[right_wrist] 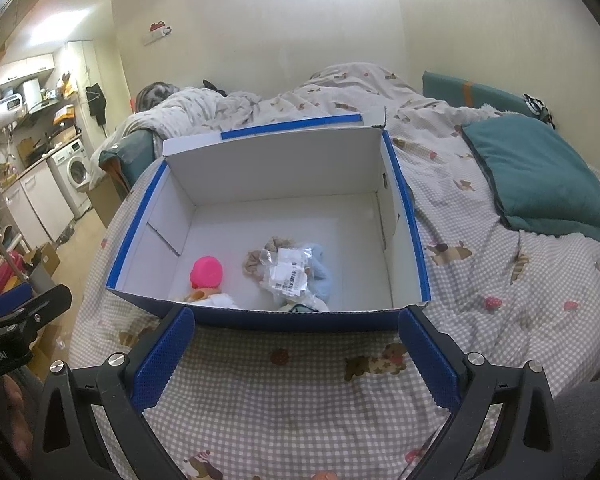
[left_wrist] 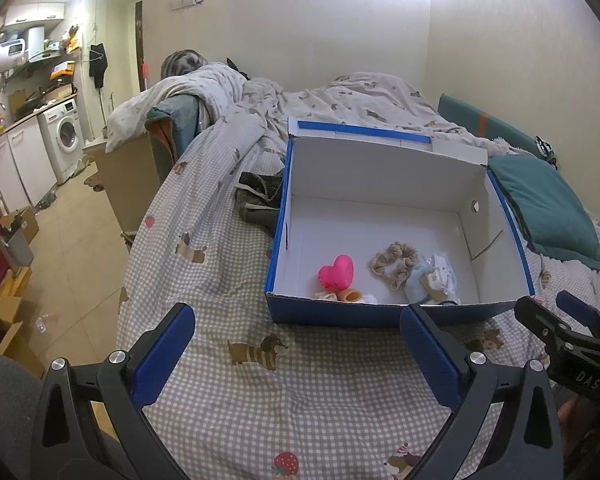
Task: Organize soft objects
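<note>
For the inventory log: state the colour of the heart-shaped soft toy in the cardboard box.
Bright pink heart-shaped soft toy; clearest in the left wrist view.

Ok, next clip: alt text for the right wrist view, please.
An open blue shoebox sits on a checked bedsheet, holding a pink heart toy, a beige scrunchie and a plastic-bagged item. The right gripper is open and empty before it; a teal pillow lies right.

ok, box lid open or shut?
Open. The box has its lid folded back upright behind it, leaving the white inside exposed, with the pink heart and scrunchie visible inside.
</note>
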